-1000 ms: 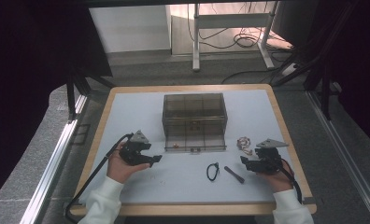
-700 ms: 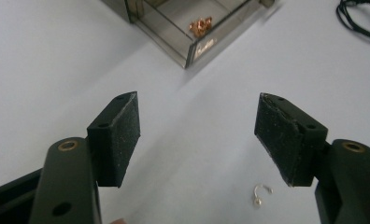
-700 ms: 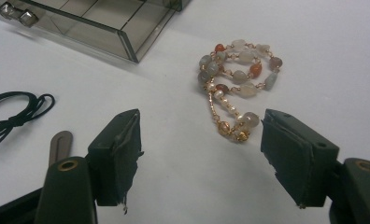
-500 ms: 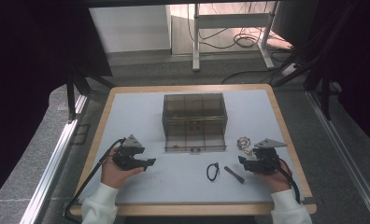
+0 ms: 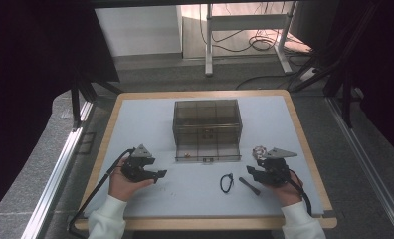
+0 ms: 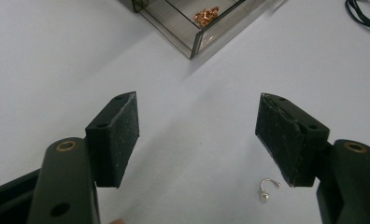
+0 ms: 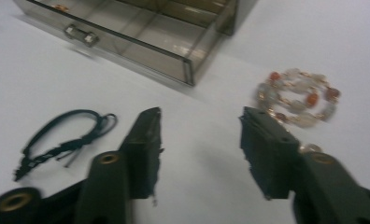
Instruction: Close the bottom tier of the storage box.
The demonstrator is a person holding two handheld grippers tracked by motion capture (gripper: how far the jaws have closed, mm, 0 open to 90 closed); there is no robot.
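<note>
We see bare mat between and ahead of the left gripper [image 6: 197, 135]; the drawer box [image 6: 197, 28] blocks farther on, and a small earring [image 6: 268, 189], probably, lies near its right jaw.

The left gripper [image 6: 197, 135] is hovering over the white table surface [image 6: 57, 56] with its two black jaws standing wide apart and nothing lying between the pads. A small silver earring [image 6: 268, 189], a curved wire ending in a bead, is lying on the surface just beside the right jaw. A smoky transparent box [image 6: 197, 28] is sitting farther off, holding a coppery trinket [image 6: 206, 15]. A black cord [image 6: 364, 13] is showing at the far right corner.
</note>
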